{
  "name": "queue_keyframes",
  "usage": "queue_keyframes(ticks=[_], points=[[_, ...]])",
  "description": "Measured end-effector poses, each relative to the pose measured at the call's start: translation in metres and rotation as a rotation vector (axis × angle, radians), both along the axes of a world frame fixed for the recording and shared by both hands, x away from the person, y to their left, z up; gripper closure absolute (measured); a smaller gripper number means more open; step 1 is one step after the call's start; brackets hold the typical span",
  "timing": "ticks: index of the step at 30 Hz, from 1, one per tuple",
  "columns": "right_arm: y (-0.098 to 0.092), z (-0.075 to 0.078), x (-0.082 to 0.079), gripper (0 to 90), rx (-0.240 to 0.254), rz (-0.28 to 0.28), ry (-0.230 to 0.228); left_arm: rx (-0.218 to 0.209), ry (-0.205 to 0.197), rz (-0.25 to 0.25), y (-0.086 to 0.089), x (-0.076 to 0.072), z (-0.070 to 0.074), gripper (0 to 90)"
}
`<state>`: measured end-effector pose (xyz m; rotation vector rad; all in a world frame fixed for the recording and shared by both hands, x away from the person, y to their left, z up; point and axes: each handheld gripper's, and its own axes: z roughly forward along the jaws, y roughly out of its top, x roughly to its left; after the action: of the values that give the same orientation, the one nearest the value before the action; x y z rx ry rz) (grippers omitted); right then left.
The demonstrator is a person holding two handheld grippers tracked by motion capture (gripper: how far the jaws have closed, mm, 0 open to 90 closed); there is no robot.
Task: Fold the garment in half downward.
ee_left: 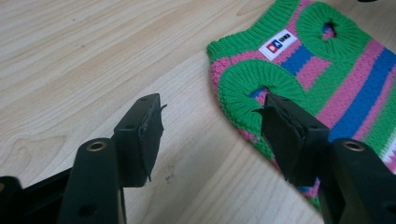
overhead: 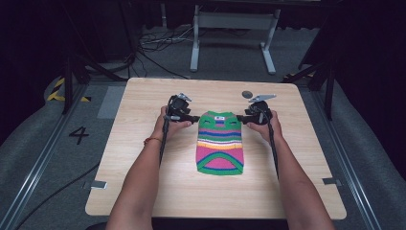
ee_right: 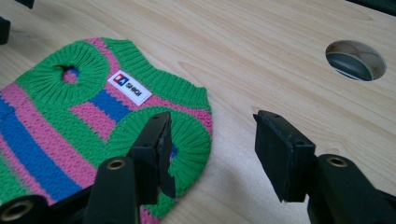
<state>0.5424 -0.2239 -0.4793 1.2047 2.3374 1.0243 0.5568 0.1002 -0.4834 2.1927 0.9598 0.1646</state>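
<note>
Thing: small knitted sweater (overhead: 219, 143) in green, pink, blue, orange and white stripes, lying flat at mid-frame of the high view on the light wooden bench (overhead: 143, 191).
Long axis: runs from the upper middle of the high view down toward the person; collar end with the white label (overhead: 219, 117) is farthest up the frame, green hem nearest the bottom.
Left gripper (overhead: 195, 119): black, held in the left hand (overhead: 168, 125), at the sweater's upper-left corner; tips point right, toward the cloth.
Left jaws: apart, clamped on nothing. In the left gripper view the right-hand jaw sits over the green ribbed armhole (ee_left: 254, 86) of the sweater (ee_left: 336, 79); the left-hand jaw is over bare wood. Cannot tell whether the pad touches the knit.
Right gripper (overhead: 242, 120): black, held in the right hand (overhead: 265, 127), at the upper-right corner; tips point left.
Right jaws: apart, empty. In the right gripper view the left-hand jaw is over the other green armhole (ee_right: 187, 135) of the sweater (ee_right: 70, 126); the right-hand jaw is over wood.
Key relation: each shoulder edge lies between its own gripper's jaws, one jaw over cloth, one over the bench. Both grippers sit about equally near, mirrored across the long axis.
Judgement: a two-handed pinch at the shoulders looks next; each lower jaw must slip under the edge to catch the knit.
Also: round hole (ee_right: 356, 59) in the bench, upper right of the right gripper view, well clear of the cloth.
</note>
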Motion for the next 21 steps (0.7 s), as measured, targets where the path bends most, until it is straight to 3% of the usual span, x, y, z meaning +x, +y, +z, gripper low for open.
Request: queue_keyframes(ticks=[7, 11, 14, 16, 19, 21], points=[[0.007, -0.012, 0.008, 50.6, -0.008, -0.007, 0.031, 0.023, 0.005, 0.015, -0.019, 0.007, -0.012, 41.2], [0.012, -0.018, 0.012, 52.8, -0.034, -0.014, 0.036, 0.015, 0.005, 0.030, -0.027, 0.009, -0.018, 42.1], [0.013, -0.021, 0.014, 54.6, -0.030, -0.013, 0.042, 0.020, -0.003, 0.015, -0.031, 0.007, -0.020, 43.7], [0.011, -0.023, 0.015, 58.0, -0.009, -0.013, 0.057, 0.039, -0.013, 0.009, -0.033, 0.006, -0.020, 48.9], [0.009, -0.025, 0.015, 67.8, 0.020, 0.006, 0.066, -0.008, 0.002, -0.004, -0.033, 0.004, -0.021, 61.3], [0.010, -0.025, 0.014, 75.5, 0.032, 0.017, 0.078, -0.007, 0.013, -0.018, -0.034, 0.003, -0.020, 73.1]])
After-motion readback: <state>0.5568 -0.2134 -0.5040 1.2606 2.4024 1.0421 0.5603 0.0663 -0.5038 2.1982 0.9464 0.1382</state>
